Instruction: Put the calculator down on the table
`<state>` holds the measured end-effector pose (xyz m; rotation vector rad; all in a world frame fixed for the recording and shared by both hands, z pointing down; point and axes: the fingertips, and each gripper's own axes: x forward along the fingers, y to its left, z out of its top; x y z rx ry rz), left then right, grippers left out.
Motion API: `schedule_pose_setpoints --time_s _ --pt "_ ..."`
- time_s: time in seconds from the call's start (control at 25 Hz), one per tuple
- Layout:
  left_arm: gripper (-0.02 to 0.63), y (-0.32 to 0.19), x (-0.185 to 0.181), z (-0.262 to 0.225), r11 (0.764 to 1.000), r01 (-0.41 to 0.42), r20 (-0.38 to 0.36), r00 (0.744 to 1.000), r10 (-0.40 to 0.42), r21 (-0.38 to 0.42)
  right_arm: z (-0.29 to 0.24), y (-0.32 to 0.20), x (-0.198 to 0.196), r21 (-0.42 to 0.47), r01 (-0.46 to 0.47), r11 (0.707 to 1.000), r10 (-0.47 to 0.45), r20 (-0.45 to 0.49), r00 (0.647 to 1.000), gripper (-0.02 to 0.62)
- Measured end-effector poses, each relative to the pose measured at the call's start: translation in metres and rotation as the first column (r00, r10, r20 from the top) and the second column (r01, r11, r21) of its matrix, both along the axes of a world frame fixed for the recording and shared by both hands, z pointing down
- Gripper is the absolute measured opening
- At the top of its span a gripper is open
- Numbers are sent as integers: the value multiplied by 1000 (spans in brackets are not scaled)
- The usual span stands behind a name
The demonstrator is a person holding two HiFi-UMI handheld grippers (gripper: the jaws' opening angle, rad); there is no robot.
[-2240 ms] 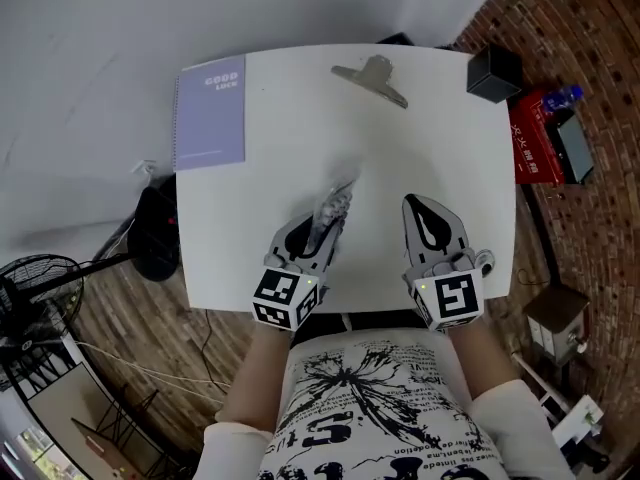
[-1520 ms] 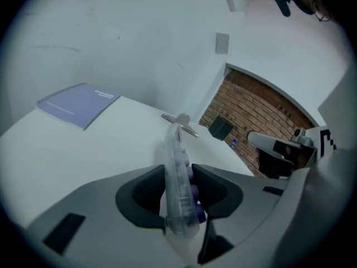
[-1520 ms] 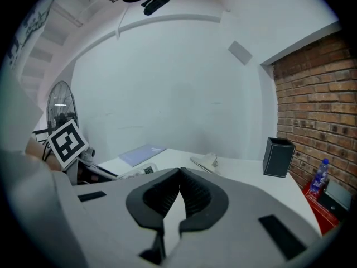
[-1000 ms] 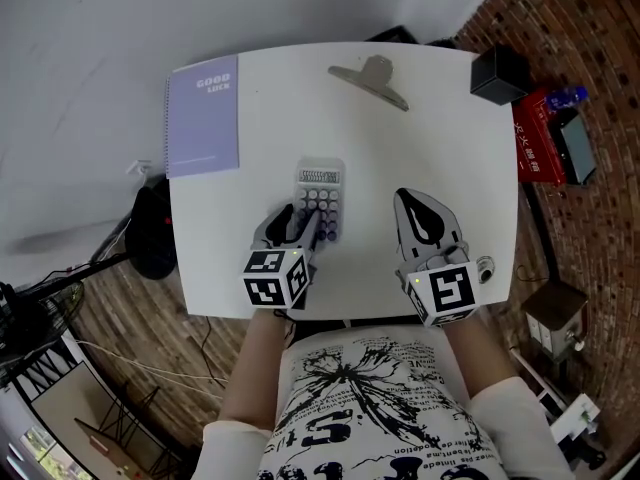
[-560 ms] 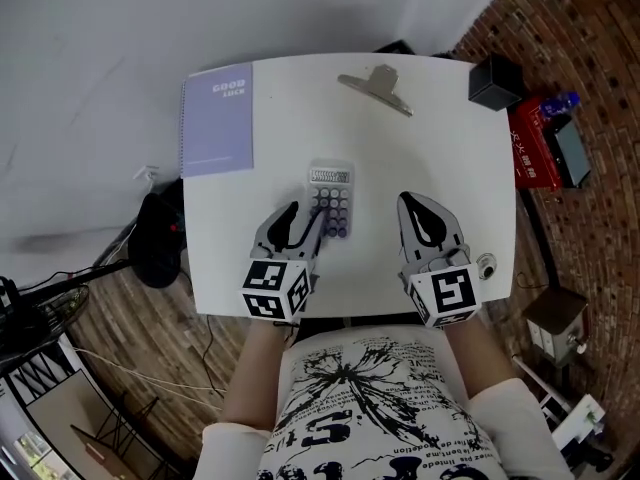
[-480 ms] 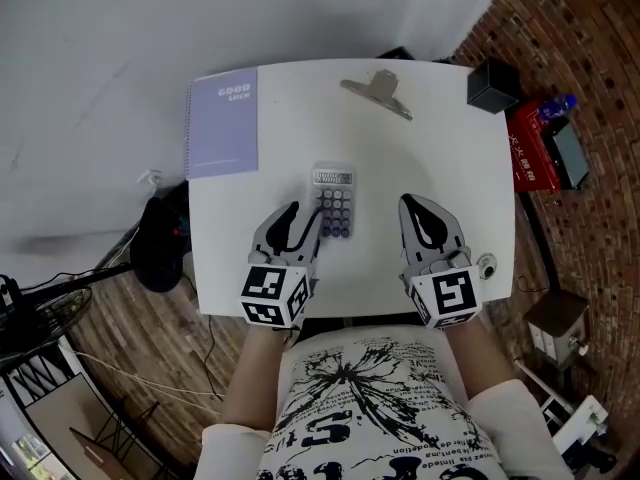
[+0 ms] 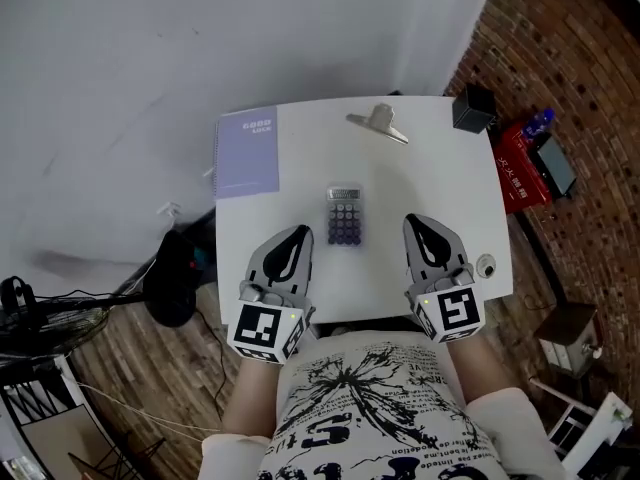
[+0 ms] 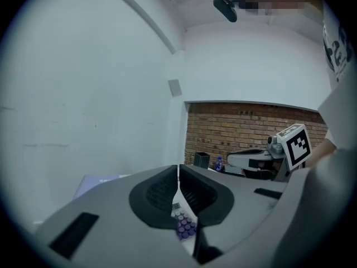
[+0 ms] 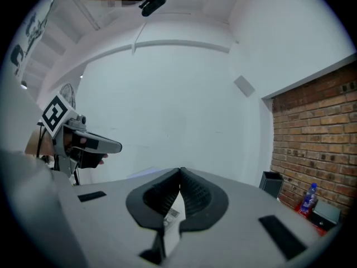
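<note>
The calculator (image 7: pixel 345 216), grey with purple keys, lies flat on the white table (image 7: pixel 440 168) near its middle, and nothing touches it. My left gripper (image 7: pixel 298 232) hovers short of it at the near left, jaws shut with nothing between them. In the left gripper view the closed jaws (image 8: pixel 178 169) meet, and the calculator (image 8: pixel 184 223) shows through the gap below them. My right gripper (image 7: pixel 418 220) hangs to the calculator's right, shut and empty, its tips (image 9: pixel 180 172) together.
A lilac notebook (image 7: pixel 248 152) lies at the table's far left. A metal clip (image 7: pixel 378 123) sits at the far edge and a black box (image 7: pixel 472 109) stands on the far right corner. A red box (image 7: pixel 520 168) is beside the table.
The left gripper laid the calculator flat, let go, drew back toward the person and closed. Both grippers rose and pulled away from the table.
</note>
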<state>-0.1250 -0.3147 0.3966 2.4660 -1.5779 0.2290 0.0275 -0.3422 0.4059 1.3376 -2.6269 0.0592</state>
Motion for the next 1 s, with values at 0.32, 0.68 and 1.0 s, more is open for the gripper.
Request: schedule_pose_setpoints --time_s 0.32,0.68,1.0 --pt "14 43 -7 -51 990 -89 40 996 85 113 -53 45 -8 118 1 993 0 -8 1000 14" --pt "14 63 -21 -66 986 -82 48 996 76 147 -68 68 -14 144 15 989 -15 0 1000 12" --pt "14 59 -13 -66 982 -89 63 995 80 165 -69 70 -18 146 45 988 -43 -15 999 12"
